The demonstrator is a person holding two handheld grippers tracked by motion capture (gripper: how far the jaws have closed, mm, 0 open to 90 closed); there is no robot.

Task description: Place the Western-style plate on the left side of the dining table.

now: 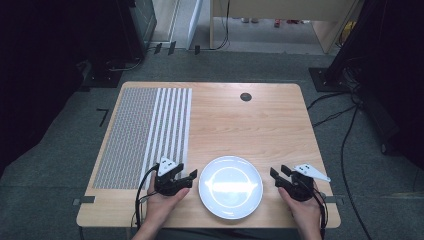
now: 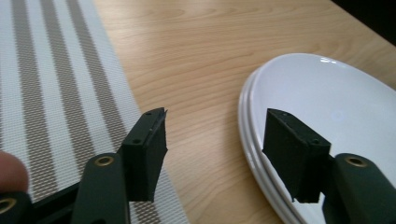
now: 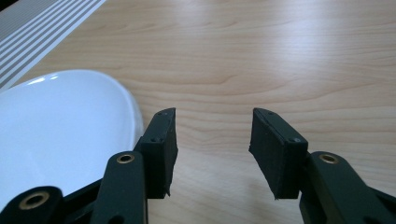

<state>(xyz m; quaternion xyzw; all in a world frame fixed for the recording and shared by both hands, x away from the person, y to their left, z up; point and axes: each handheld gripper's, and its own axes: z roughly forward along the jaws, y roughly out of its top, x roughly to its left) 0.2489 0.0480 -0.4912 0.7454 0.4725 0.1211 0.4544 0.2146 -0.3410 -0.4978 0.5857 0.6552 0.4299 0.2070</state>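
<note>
Fingers (image 2: pixel 147 149) of the left gripper (image 1: pixel 181 176) and right gripper (image 1: pixel 280 174) stand apart, empty; the white plate (image 1: pixel 230 186) lies between them on the counter (image 1: pixel 250 125). A one-sided nudge could slide it.

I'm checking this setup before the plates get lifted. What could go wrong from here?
1. The white plates look stacked, two rims showing. The left claw, open at the rim, might catch only the top one.
2. The right claw is open beside the plates over bare table, so a one-sided lift could tilt the stack.
3. The glossy rim may slip between the pads.
</note>
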